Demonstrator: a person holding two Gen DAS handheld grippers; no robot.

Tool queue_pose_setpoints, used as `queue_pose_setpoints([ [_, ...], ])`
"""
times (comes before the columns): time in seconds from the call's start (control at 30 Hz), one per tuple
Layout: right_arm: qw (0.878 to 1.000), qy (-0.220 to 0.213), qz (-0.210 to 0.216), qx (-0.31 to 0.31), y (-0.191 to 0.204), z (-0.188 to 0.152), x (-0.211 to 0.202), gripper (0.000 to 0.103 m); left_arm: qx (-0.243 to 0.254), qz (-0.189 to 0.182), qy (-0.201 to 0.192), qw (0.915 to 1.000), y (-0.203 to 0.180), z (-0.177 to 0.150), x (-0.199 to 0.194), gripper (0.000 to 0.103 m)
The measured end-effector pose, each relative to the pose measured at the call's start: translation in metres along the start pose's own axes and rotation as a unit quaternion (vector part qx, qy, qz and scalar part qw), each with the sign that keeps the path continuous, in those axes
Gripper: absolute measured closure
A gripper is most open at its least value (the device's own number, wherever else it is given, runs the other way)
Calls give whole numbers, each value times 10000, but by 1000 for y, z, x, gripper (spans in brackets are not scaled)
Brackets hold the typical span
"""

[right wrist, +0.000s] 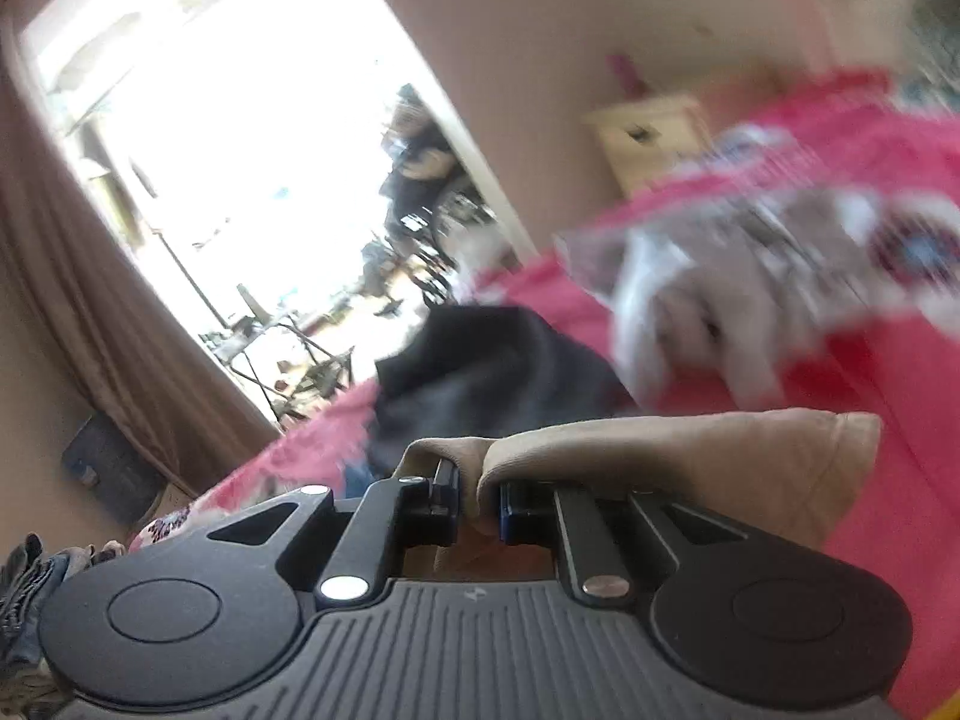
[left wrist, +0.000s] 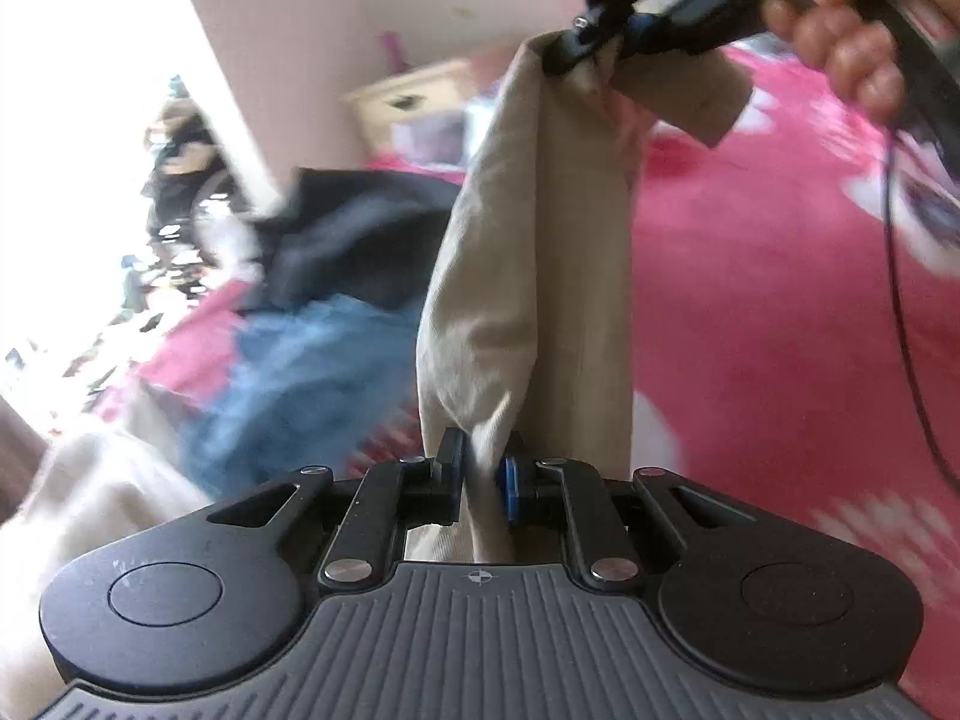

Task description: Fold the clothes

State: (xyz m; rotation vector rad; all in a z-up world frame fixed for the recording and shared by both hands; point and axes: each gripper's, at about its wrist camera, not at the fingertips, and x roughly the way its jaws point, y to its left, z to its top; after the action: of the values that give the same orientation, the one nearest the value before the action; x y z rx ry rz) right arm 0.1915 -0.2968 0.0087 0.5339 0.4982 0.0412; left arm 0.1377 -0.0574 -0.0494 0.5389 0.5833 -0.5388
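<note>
We've got the beige garment point(left wrist: 528, 276) up off the pink bedspread point(left wrist: 780, 330), stretched btwn both tools: left gripper point(left wrist: 480, 474) clamped on its near end, right gripper point(left wrist: 591, 45) pinching the far end. Long axis runs near-to-far, so the fold hinges on bringing those ends together.

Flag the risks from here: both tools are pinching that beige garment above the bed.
1. The right tool grips only a small bunched corner of the beige garment; a tug could pull it free.
2. The left tool also pinches a narrow fold, so the cloth hangs twisted and may fold crooked.
3. The dark garment and blue garment lie nearby on the pink bedspread; the hanging cloth could drag them.
</note>
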Motion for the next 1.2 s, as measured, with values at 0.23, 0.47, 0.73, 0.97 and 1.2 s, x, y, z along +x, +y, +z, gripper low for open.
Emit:
queue_pose_setpoints([
  [0.23,9843,1619,-695,136,-25,-20,97,62,-349,273,554,9975,20,-10,40,65],
  [0.47,9732,2089,-709,642,-59,-46,30,44,-937,99,392,9948,44,-7,4,46],
  [0.73,9640,2438,84,1062,-45,-92,-109,39,-916,144,-114,9956,36,-4,-93,41],
  [0.97,9448,3268,213,-113,21,-182,-168,49,-886,-862,426,9914,-16,-42,-159,40],
  [1.2,9326,3484,224,-918,46,-234,-171,62,-982,-1301,768,9836,-52,-89,-183,40],
])
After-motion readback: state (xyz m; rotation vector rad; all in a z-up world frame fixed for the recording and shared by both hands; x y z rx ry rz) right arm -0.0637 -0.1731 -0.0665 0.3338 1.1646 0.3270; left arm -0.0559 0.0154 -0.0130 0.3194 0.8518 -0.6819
